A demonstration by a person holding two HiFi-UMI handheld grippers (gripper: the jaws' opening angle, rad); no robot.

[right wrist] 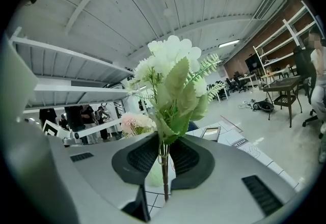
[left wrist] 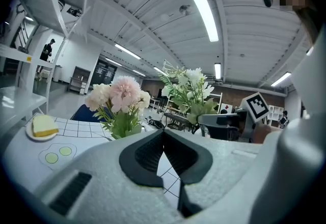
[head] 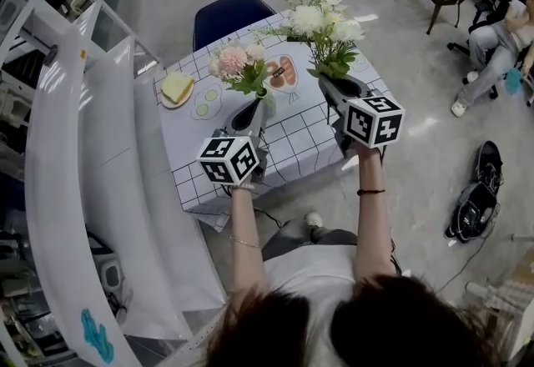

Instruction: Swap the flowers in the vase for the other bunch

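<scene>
My right gripper (head: pixel 335 88) is shut on the thin stems of a white and green flower bunch (head: pixel 322 27), which stands upright above the jaws (right wrist: pixel 170 73). A pink bunch (head: pixel 236 63) stands on the checked table (head: pixel 304 140), just past my left gripper (head: pixel 256 105). In the left gripper view the pink bunch (left wrist: pixel 119 98) is ahead and left of the jaws, not between them. The left gripper (left wrist: pixel 164 139) is shut and holds nothing. What the pink stems stand in is hidden behind the left gripper. The right gripper view shows the pink bunch (right wrist: pixel 135 123) beyond its jaws.
A plate with a slice of bread (head: pixel 177 88) sits at the table's left end. A blue chair (head: pixel 238 15) stands behind the table. White shelving (head: pixel 75 190) runs along the left. A seated person (head: pixel 496 48) and bags (head: pixel 476 207) are at the right.
</scene>
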